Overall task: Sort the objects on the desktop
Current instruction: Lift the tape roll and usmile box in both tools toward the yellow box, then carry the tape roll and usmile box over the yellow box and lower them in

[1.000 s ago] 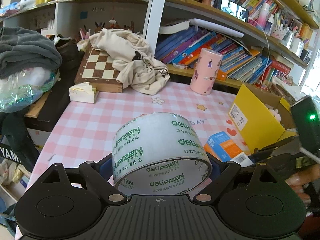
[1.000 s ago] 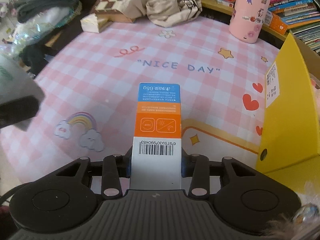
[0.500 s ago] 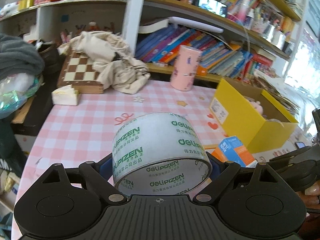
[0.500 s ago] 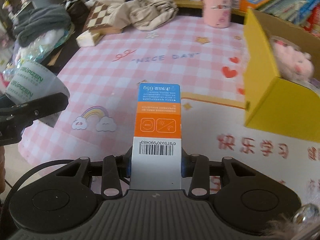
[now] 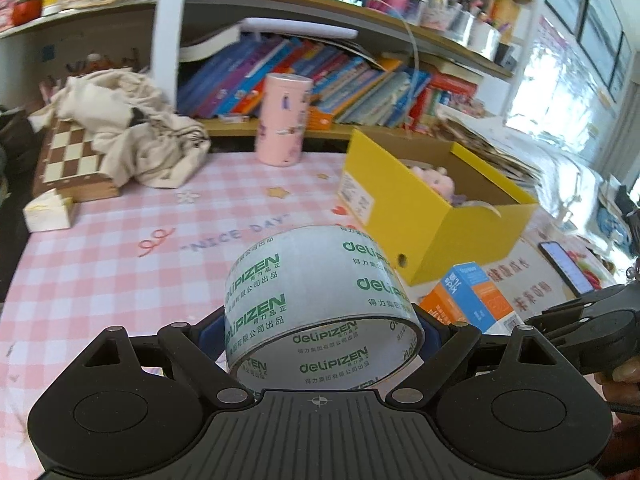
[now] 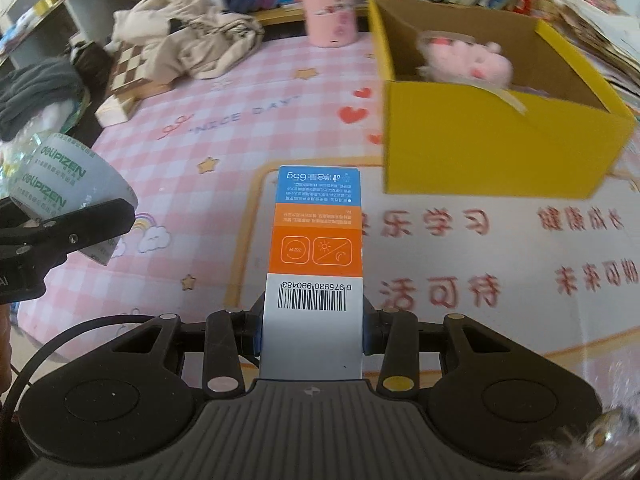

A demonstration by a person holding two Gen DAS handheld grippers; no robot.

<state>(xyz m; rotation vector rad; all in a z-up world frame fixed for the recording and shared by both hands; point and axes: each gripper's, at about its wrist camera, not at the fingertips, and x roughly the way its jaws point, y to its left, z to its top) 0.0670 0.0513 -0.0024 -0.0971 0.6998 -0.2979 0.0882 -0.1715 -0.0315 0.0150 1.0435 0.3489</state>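
A wide roll of clear tape with green lettering is clamped between the fingers of my left gripper, held above the pink checked table mat. The same roll shows at the left edge of the right wrist view. My right gripper is shut on a narrow blue, orange and white carton with a barcode, which also appears low on the right of the left wrist view as the carton. An open yellow box with a pink plush toy inside lies ahead and to the right.
A pink cylindrical tin stands at the back by the bookshelf. A chessboard under a beige cloth and a small white box sit at the back left. A phone lies on the right.
Both grippers have swung to the right with their loads; the yellow box has come into fuller view, its plush toy now showing. Neither grip has altered.
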